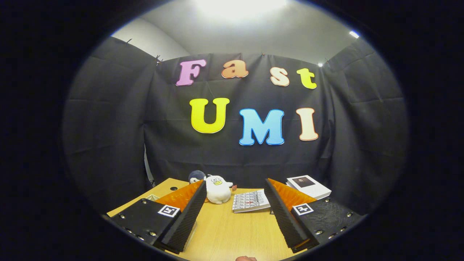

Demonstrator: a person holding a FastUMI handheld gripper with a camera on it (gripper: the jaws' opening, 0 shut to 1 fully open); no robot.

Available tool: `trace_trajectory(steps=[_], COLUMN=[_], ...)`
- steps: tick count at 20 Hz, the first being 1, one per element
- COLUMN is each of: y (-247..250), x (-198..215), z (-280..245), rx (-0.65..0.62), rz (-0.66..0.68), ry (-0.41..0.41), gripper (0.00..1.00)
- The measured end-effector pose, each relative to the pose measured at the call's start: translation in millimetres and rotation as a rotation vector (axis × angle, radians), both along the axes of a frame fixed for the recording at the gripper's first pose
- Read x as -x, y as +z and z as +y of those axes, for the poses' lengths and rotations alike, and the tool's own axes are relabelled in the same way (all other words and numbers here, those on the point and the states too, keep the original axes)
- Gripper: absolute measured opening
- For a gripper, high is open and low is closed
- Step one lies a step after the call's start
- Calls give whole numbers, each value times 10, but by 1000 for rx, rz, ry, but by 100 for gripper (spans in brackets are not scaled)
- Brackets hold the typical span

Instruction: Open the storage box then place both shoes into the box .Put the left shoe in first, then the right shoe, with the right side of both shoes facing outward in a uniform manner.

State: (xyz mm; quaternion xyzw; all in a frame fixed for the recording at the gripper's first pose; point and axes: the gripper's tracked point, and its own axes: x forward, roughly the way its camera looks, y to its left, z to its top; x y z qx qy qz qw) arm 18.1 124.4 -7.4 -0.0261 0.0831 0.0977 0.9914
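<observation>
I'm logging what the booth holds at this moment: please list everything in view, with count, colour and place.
table: one, light wood, under the fingers.
plush duck: one, white, beyond the fingers at the table's far end.
dark plush: one, dark with a white patch, just behind the duck.
booklet: one, white with print, flat between the fingers' tips.
white box: one, white with a dark square on top, beyond the right finger.
cloth wall: black, behind the table.
gripper: one; fingers wide apart, holding nothing.
</observation>
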Motion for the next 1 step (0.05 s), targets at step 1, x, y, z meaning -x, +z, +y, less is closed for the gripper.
trace_trajectory(steps=[1], y=[-19], x=[-25], z=[-37], rx=[-5], rz=[1], ry=[-5], gripper=[98])
